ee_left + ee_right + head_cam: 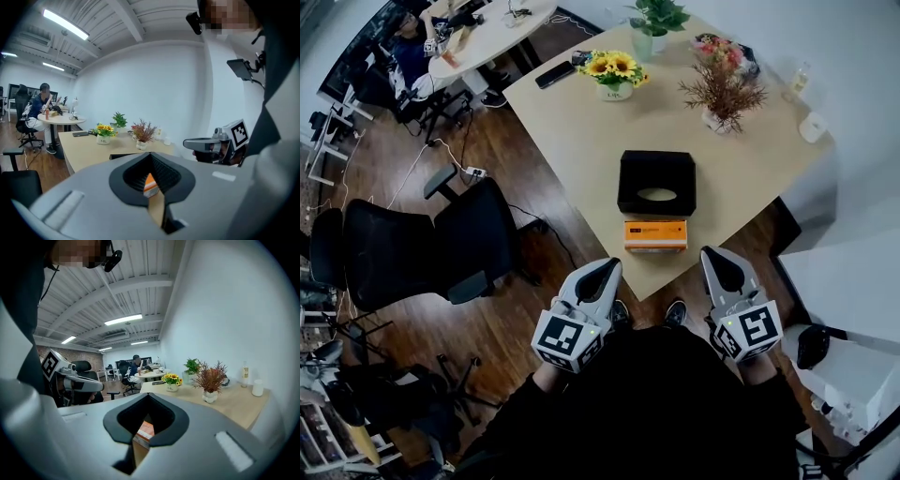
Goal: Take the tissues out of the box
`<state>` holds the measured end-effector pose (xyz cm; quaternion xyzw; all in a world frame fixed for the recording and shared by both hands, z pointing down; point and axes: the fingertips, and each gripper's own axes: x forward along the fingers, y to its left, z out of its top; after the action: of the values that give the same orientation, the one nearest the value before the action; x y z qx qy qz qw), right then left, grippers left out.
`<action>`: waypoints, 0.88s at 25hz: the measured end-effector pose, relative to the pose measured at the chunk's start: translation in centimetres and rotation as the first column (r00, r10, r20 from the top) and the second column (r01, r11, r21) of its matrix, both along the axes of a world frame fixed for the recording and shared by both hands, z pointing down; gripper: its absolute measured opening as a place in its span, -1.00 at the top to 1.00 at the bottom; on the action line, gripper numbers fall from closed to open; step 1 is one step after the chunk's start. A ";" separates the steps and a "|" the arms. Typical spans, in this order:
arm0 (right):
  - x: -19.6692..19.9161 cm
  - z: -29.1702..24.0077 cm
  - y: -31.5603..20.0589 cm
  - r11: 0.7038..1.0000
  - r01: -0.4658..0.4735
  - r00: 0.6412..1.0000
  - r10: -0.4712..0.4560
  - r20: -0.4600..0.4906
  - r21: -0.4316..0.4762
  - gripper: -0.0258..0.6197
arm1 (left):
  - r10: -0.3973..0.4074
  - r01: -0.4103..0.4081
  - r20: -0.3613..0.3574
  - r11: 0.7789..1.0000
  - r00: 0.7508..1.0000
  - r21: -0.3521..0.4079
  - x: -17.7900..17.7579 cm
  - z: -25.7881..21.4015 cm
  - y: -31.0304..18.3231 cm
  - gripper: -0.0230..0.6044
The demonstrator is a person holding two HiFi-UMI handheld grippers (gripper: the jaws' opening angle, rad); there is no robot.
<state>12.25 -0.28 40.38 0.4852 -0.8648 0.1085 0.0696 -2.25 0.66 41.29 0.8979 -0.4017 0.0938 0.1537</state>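
Observation:
A black tissue box [656, 183] with an oval slot in its top stands on the beige table [581, 141], near the front corner; no tissue sticks out of it. An orange box [655, 234] lies right in front of it. Both grippers hang close to my body, short of the table's edge. My left gripper [602, 272] is shut and empty. My right gripper [721, 262] is shut and empty too. In the left gripper view the closed jaws of the left gripper [151, 155] frame the orange box [150, 184]. The right gripper view has the right gripper [149, 397] closed over the same orange box [145, 430].
A sunflower pot [615, 73], a dried-flower vase [724, 98], a green plant [654, 23] and a phone [554, 74] stand farther back on the table. A black office chair [422, 248] is at the left. A person [412, 47] sits at a far round table.

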 end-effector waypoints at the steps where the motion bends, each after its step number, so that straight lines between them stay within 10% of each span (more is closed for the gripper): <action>1: -0.1 0.1 0.0 1.000 -0.007 1.000 0.007 -0.009 -0.002 0.92 | 0.008 -0.008 -0.006 1.000 1.000 0.001 -0.1 0.1 -0.1 0.93; 22: -0.5 0.9 0.3 0.997 -0.066 0.998 0.066 -0.001 -0.034 0.92 | 0.069 -0.069 0.003 0.997 0.998 -0.025 -0.3 1.0 -0.4 0.83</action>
<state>11.76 -0.03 41.23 0.5123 -0.8464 0.1253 0.0741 -2.57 0.21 42.29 0.9091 -0.3695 0.1059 0.1607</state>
